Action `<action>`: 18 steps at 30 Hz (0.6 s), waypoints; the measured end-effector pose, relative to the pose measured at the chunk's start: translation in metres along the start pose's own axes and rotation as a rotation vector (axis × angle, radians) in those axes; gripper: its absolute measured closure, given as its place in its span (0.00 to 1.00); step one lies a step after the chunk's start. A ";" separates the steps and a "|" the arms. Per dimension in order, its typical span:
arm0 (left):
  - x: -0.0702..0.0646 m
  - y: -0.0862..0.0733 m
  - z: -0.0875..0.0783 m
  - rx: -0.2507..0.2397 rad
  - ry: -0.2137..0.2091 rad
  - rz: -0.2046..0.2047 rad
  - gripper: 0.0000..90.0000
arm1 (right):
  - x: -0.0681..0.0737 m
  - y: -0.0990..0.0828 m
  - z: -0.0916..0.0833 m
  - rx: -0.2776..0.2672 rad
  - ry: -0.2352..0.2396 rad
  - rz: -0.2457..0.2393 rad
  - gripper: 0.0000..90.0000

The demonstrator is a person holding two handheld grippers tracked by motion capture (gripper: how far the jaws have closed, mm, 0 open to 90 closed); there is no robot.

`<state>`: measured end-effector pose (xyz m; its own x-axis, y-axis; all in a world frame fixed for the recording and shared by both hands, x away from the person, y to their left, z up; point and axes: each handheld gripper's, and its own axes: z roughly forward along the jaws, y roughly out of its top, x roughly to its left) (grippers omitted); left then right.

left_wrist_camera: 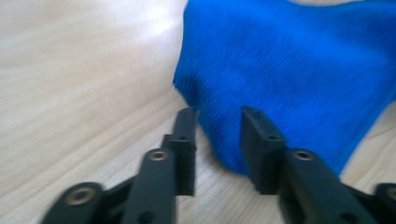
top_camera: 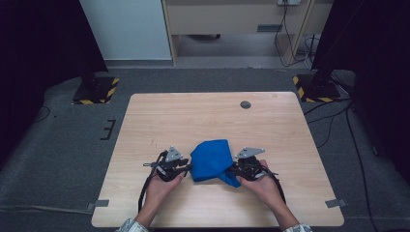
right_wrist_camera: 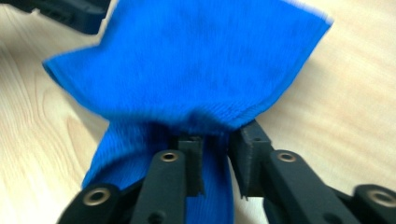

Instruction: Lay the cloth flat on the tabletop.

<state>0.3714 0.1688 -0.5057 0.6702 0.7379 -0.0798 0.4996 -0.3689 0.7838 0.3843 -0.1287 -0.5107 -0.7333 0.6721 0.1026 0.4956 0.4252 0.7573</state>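
Observation:
A crumpled blue cloth (top_camera: 210,159) lies near the front middle of the wooden table (top_camera: 193,116). My left gripper (top_camera: 186,169) sits at its left edge, held in a hand. In the left gripper view the jaws (left_wrist_camera: 218,116) stand apart, and a corner of the cloth (left_wrist_camera: 289,70) reaches between them without being pinched. At the cloth's right edge rests my right gripper (top_camera: 232,170). Its jaws (right_wrist_camera: 217,135) show a narrow gap, with a fold of the cloth (right_wrist_camera: 196,60) lying loose in it and draped over the tips.
A small grey round cap (top_camera: 245,104) is set in the table's far side. Two stand bases with yellow-black stripes (top_camera: 96,89) (top_camera: 314,87) sit on the floor beyond the far corners. Bits of tape (top_camera: 335,203) mark the front corners.

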 end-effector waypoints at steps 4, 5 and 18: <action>-0.004 0.002 -0.008 -0.050 -0.016 0.005 0.68 | 0.001 0.008 -0.002 -0.040 0.014 -0.015 0.76; -0.007 0.004 -0.010 -0.068 -0.025 0.007 0.68 | 0.001 0.010 -0.002 -0.051 0.015 -0.019 0.75; -0.010 0.011 -0.001 -0.119 -0.086 -0.046 0.64 | 0.018 0.028 0.036 -0.048 0.037 -0.064 0.73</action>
<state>0.3697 0.1574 -0.4957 0.6954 0.6992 -0.1660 0.4656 -0.2624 0.8452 0.4016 -0.0833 -0.5109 -0.7799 0.6213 0.0755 0.4248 0.4370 0.7928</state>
